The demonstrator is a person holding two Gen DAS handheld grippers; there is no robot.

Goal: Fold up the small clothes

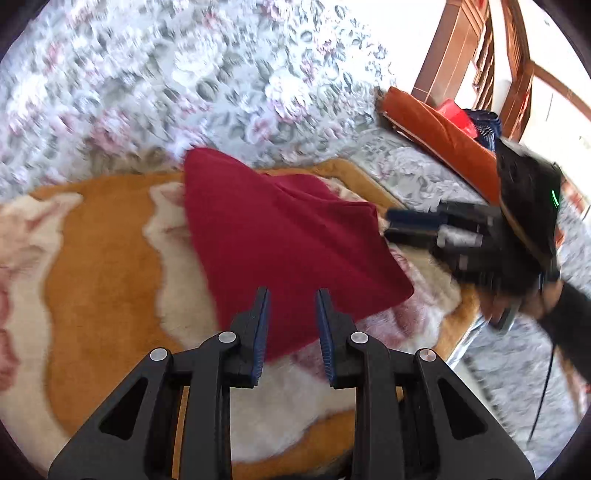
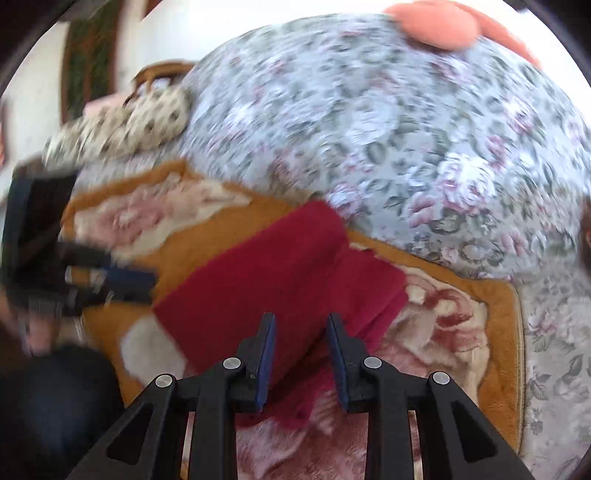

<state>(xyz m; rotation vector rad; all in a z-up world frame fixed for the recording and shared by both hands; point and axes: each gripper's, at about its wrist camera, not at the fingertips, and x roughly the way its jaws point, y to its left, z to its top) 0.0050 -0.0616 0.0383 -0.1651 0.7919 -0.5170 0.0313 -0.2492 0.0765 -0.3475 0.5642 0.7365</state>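
Observation:
A dark red cloth (image 1: 284, 236) lies folded on an orange and cream blanket (image 1: 99, 258). My left gripper (image 1: 291, 295) is open and empty, hovering over the cloth's near edge. In the right wrist view the red cloth (image 2: 266, 280) lies on the same blanket (image 2: 495, 332), and my right gripper (image 2: 301, 317) is open and empty above the cloth's near part. The right gripper (image 1: 406, 225) also shows blurred at the cloth's right edge in the left wrist view. The left gripper (image 2: 122, 284) shows blurred at the cloth's left edge in the right wrist view.
A floral bedspread (image 1: 184, 74) covers the bed around the blanket. An orange cushion (image 1: 443, 136) and wooden furniture (image 1: 461, 55) stand at the back right. A spotted pillow (image 2: 125, 125) and a pink cushion (image 2: 439, 26) lie further off.

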